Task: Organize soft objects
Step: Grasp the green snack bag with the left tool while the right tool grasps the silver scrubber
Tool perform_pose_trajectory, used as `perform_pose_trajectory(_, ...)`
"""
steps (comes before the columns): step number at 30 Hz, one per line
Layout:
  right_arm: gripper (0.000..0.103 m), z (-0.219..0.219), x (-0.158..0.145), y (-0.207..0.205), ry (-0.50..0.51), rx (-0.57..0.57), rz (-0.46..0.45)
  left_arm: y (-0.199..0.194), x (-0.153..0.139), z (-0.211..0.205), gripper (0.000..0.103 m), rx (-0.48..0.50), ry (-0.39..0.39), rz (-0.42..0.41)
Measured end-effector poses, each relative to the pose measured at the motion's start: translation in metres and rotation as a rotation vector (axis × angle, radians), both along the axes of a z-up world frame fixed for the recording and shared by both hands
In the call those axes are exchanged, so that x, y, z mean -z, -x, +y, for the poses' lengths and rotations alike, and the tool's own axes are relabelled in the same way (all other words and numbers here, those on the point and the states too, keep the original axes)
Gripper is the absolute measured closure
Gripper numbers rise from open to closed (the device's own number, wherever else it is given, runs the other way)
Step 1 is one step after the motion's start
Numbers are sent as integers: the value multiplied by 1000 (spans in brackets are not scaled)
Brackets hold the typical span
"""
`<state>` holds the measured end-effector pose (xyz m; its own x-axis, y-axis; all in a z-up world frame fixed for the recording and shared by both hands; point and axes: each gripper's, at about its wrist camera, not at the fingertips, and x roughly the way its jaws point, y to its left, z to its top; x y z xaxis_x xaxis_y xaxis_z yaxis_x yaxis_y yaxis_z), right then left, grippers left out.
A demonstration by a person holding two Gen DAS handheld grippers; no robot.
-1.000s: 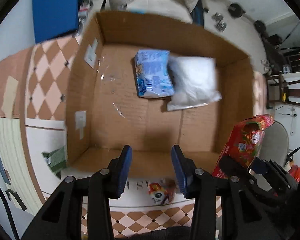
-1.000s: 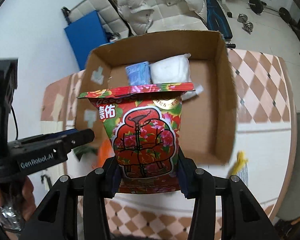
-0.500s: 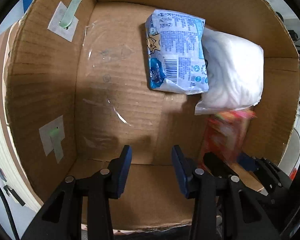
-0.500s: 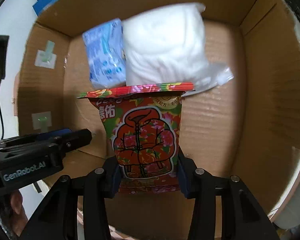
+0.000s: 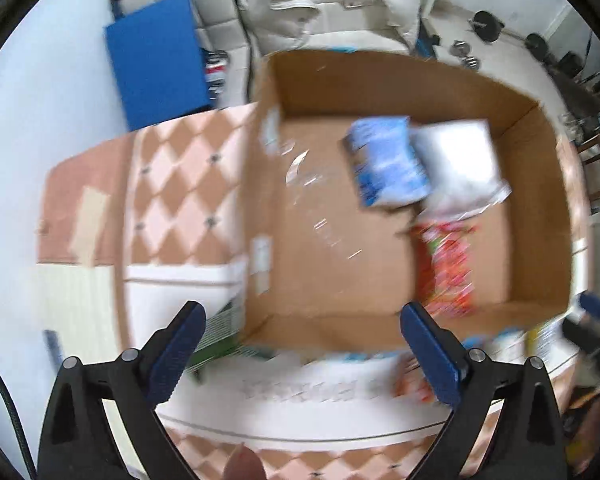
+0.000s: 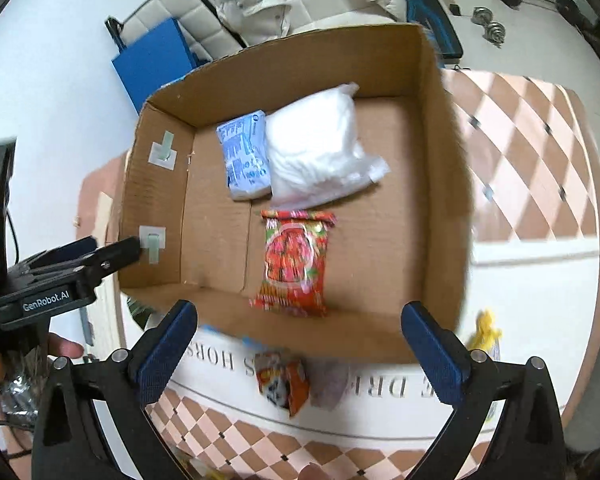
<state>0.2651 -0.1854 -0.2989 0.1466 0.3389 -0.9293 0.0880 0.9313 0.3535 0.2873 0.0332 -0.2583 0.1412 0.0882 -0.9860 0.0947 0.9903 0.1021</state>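
Inside the cardboard box (image 6: pixel 440 168), three soft packs are lying flat on its floor: a blue pack (image 6: pixel 246 156) toward the far wall, a white plastic-wrapped pack (image 6: pixel 316 152) touching its right side, and a red floral pack (image 6: pixel 294 262) just nearer me than those two, apart from the box walls.

Outside the box, against its near wall on the table (image 6: pixel 532 280), a small orange snack pack (image 6: pixel 284 384) and a yellow item (image 6: pixel 486 330) are waiting unsorted.

I am holding my right hand-held gripper (image 6: pixel 300 344) above the near wall, jaws spread wide and carrying nothing. My left hand-held gripper (image 5: pixel 302 344) is likewise released and empty, hovering near the box's left near corner; its view is blurring, so small items there are hard to identify.

Risks, as I am judging them: reaching for the orange pack so close under the wall, a jaw could be catching the cardboard edge and shifting the box; a crinkly pack could be slipping from a shallow pinch.
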Motion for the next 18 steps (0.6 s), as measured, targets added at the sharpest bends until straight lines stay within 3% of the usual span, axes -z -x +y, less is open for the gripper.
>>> perform_pose_trajectory(6,0,-27,16,54,62,94,-3,37,54,55,3,77,-212,87)
perform_pose_trajectory(10,0,-18,39,68,89,73,64,40,105,79,3,156,-270,176)
perform_pose_trajectory(16,0,6,46,76,133,82,74,31,144,79,3,381,-294,220)
perform_pose_trajectory(18,0,15,46,77,138,83,77,22,150,78,3,432,-215,230)
